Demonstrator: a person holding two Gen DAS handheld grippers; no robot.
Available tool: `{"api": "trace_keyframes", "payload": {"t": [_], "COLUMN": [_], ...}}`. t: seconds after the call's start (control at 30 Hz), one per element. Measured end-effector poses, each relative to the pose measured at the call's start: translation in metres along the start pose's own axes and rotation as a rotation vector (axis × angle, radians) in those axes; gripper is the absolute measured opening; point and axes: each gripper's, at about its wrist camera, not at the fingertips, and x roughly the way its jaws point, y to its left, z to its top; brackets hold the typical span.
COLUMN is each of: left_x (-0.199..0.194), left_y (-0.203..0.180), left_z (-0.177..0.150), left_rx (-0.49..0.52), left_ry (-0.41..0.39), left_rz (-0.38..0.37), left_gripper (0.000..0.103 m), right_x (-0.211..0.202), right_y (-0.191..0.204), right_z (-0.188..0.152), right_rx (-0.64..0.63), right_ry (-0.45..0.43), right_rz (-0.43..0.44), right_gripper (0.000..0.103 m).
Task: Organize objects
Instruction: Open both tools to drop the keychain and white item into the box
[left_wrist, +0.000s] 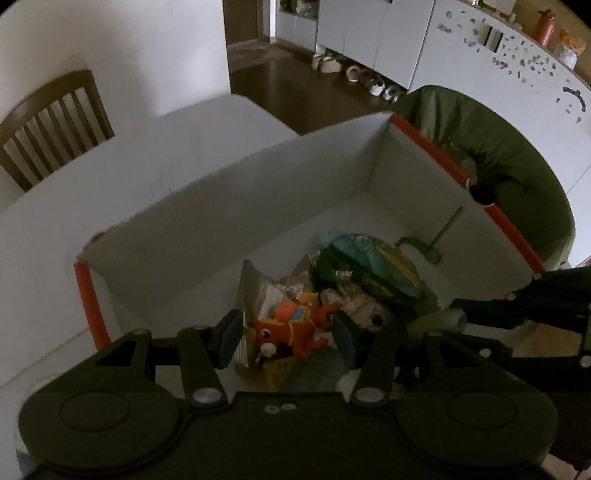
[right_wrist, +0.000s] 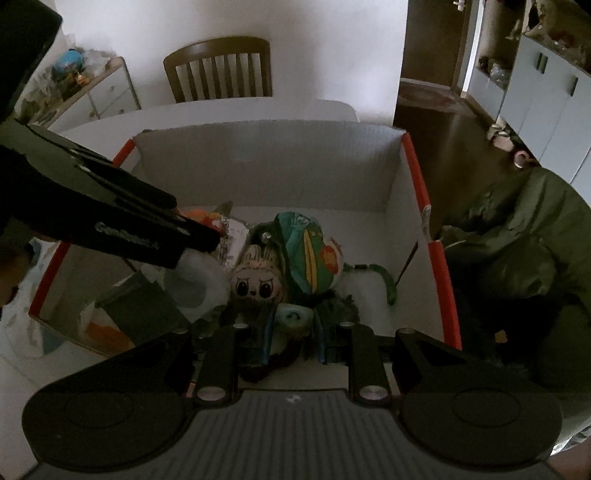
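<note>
- White corrugated box (left_wrist: 258, 192) with orange-red edge strips sits on a pale table (left_wrist: 110, 166); both grippers reach down into it at a steep slant.
- Left gripper (left_wrist: 286, 334), seen from its own camera, points down into the near part of the box. Its two blue-padded fingers stand at about 9 and 3 o'clock of an orange plush toy (left_wrist: 291, 328), and the toy fills the gap between them; the pads look pressed to its sides, so the gripper is clenched on the toy.
- Orange toy lies low at 6 o'clock of the left view, over a silvery foil packet (left_wrist: 258, 291).
- Right gripper (right_wrist: 293, 343) likewise tilts down into the box. Its fingers are drawn narrow around a small pale teal piece (right_wrist: 293, 317) on the front of a plush doll; whether the pads really bite on it I cannot tell, since the tips are dark and partly hidden.
- Cream rabbit-faced doll (right_wrist: 256, 277) lies at the centre of the right view, with a green and teal printed cloth bundle (right_wrist: 306, 251) just beside it at 2 o'clock.
- Left gripper's black body crosses the right view from 9 o'clock towards the centre, tip down beside the foil.
- White plastic bag (right_wrist: 199, 280) is at 8 o'clock of the doll.
- Olive-green cushion (right_wrist: 517, 251) lies outside the box at 3 o'clock.
- Wooden slatted chair (right_wrist: 218, 70) stands beyond the table at 12 o'clock.
</note>
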Motion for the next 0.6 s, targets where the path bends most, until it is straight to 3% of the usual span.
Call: {"api": "trace_keyframes", "payload": {"t": [0.4,0.6], "left_x": [0.012,0.002], "left_y": [0.005,-0.001], "left_z": [-0.007,-0.010], "left_rx": [-0.058,-0.025], "left_ry": [0.023,-0.021], "left_rz": [0.012,0.041], "left_gripper": [0.054,0.065], "right_x": [-0.007,-0.017], "right_y": [-0.007,-0.009], "right_z": [-0.001,-0.001], "right_rx": [-0.006,0.002], "right_ry": [-0.026,-0.053], "right_rz": [0.045,0.057], "right_gripper": [0.023,0.023]}}
